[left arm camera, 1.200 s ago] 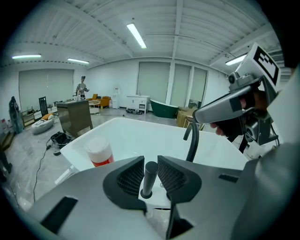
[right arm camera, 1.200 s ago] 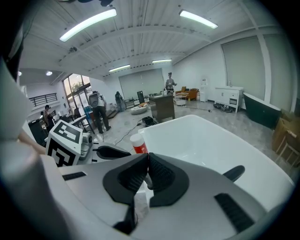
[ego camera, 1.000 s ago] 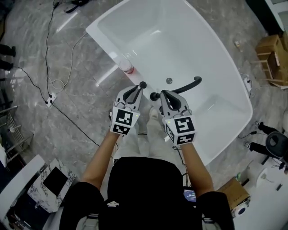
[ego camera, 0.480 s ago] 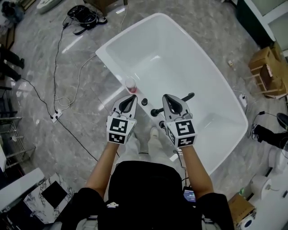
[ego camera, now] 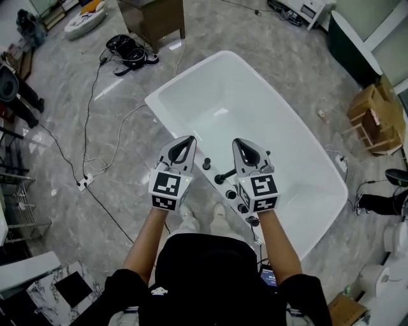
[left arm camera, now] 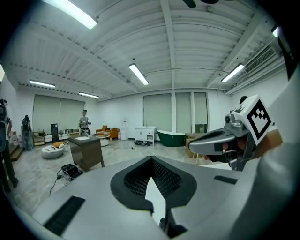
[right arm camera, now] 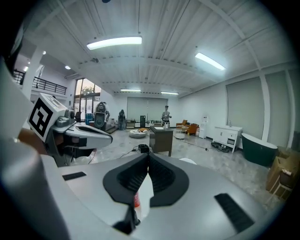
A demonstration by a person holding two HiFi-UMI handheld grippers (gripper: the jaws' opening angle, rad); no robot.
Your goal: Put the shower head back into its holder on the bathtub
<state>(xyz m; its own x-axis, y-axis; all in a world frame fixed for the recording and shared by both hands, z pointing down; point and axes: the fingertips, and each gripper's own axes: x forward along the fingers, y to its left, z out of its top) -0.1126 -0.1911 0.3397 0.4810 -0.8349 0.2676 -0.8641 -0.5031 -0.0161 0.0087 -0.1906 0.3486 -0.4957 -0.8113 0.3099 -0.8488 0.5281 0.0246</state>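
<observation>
The white bathtub (ego camera: 167,86) lies below me on the grey marble floor. Black fittings stand along its near rim: a round knob (ego camera: 206,165) and a long black shower head (ego camera: 224,176) that reaches over the tub and is mostly hidden behind my right gripper. Both grippers hang well above the rim, side by side. My left gripper (ego camera: 186,141) (left arm camera: 152,159) is shut with nothing in it. My right gripper (ego camera: 242,144) (right arm camera: 149,157) also has its tips together and holds nothing. Each gripper view looks out level across the room.
Cables (ego camera: 89,146) and a power strip (ego camera: 83,184) trail over the floor left of the tub. A wooden cabinet (ego camera: 156,19) and a black bag (ego camera: 131,54) stand beyond it. Cardboard boxes (ego camera: 373,114) sit at the right. My feet (ego camera: 201,219) are by the rim.
Both grippers have risen away from the tub rim and its black fittings, both empty. The tub now looks smaller and farther below.
</observation>
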